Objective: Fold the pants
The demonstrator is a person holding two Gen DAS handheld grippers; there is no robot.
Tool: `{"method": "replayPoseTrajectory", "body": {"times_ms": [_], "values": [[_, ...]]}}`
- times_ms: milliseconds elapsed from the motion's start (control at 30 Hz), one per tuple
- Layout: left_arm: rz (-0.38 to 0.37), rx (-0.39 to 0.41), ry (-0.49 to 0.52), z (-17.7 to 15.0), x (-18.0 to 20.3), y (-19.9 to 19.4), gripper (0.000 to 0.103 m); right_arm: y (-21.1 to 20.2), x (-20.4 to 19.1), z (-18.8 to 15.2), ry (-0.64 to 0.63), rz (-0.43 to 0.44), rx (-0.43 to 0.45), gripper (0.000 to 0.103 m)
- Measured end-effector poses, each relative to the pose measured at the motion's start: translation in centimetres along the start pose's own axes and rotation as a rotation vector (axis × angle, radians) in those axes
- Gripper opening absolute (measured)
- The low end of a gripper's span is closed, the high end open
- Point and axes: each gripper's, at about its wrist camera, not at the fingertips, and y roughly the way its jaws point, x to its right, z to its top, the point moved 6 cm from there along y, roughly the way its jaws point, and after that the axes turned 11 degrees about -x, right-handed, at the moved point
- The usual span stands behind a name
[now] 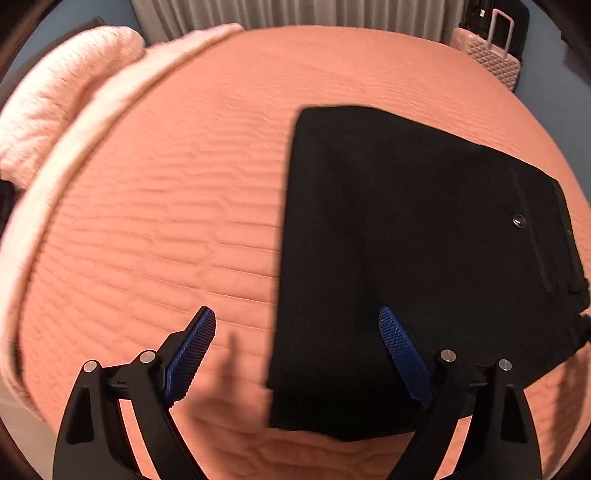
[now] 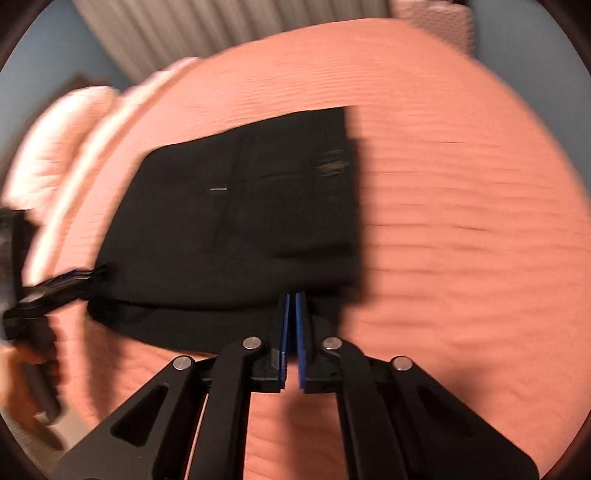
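The black pants lie folded into a compact rectangle on the orange bedspread. A button and the waistband show on the right side. My left gripper is open and empty above the pants' near left corner. In the right wrist view, which is blurred, the pants lie ahead. My right gripper is shut at their near edge; whether cloth sits between the pads is unclear. The left gripper shows at the left edge, by the pants' left side.
Pale pink pillows and a folded blanket lie along the bed's left side. A pink suitcase stands past the far right corner. Curtains hang behind the bed.
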Motion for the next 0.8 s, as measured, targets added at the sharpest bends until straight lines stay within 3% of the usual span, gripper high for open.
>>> {"method": "replayPoseTrajectory", "body": {"times_ms": [67,100,200,267,367,433,500,567,633,700,733,800], "values": [[0.046,0.003,0.007,-0.1,-0.7,-0.8,0.084,-1.6,-0.4,-0.2,-0.008,-0.022,0.02,0.008],[0.024,0.024,0.0,-0.1,-0.7,-1.9,0.084,-2.6,-1.1,0.1,-0.016,-0.003,0.046,0.008],[-0.133,0.062,-0.003,-0.3,1.3,-4.5,0.085,-3.3,-4.9,1.7,-0.115,0.042,0.09,0.008],[-0.163,0.032,0.054,-0.5,3.5,-3.6,0.087,-0.7,-6.6,2.7,-0.162,0.103,0.039,0.008],[-0.097,-0.042,0.121,-1.8,4.3,0.2,0.091,3.4,-6.4,1.5,-0.214,0.028,-0.057,0.004],[-0.158,-0.006,0.095,-2.4,3.0,0.4,0.091,3.8,-3.3,0.2,-0.127,0.168,-0.026,0.0],[-0.147,-0.011,0.097,-2.4,2.1,0.4,0.093,3.7,-0.3,-1.1,0.008,0.301,-0.068,0.0],[-0.154,-0.029,0.073,-2.2,1.6,0.9,0.098,3.5,0.6,-2.2,0.045,0.34,-0.083,0.0],[-0.223,-0.077,-0.002,-2.0,0.2,1.3,0.098,2.2,0.6,-3.3,0.018,0.265,-0.09,0.0],[-0.153,-0.069,-0.061,-2.0,-1.4,-0.1,0.093,0.5,0.3,-4.1,-0.025,0.149,-0.066,0.0],[-0.116,-0.035,-0.057,-1.9,-1.8,-1.3,0.093,-0.4,0.1,-4.0,-0.036,0.1,-0.05,0.006],[-0.072,0.024,-0.026,-1.8,-1.5,-4.0,0.093,-2.1,0.2,-3.4,-0.035,0.055,-0.005,0.006]]}}
